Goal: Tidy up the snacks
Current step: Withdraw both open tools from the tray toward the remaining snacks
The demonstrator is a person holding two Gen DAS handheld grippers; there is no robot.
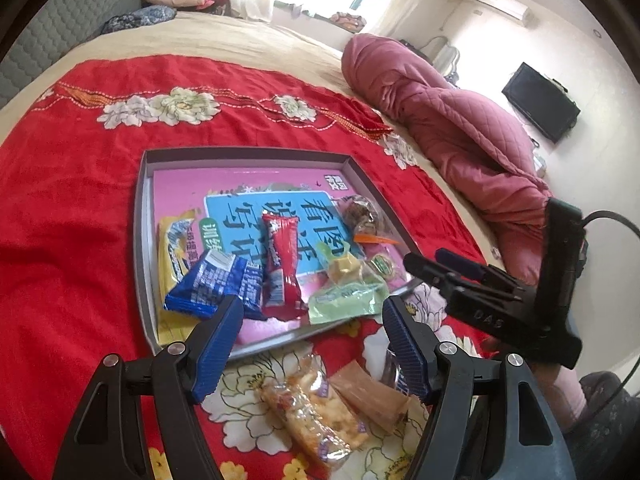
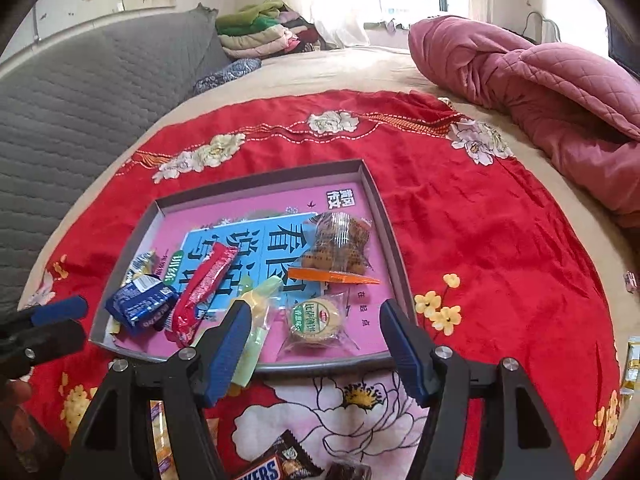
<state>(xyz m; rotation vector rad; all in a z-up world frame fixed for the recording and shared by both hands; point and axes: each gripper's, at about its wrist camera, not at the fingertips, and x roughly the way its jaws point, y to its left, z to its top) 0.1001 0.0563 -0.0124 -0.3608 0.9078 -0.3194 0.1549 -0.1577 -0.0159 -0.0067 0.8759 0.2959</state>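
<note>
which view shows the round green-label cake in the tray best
The right wrist view: the round cake lies unobstructed between the right gripper's fingers, label facing up. In the left wrist view it is small, near the tray's right edge, label barely legible.

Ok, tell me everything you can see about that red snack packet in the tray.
The red snack packet is a long, glossy, crinkled plastic wrapper with white lettering, seemingly still sealed. It lies flat and slightly diagonal in the grey tray on the pink printed sheet, its side against the blue packet. Neither gripper touches it.
</note>
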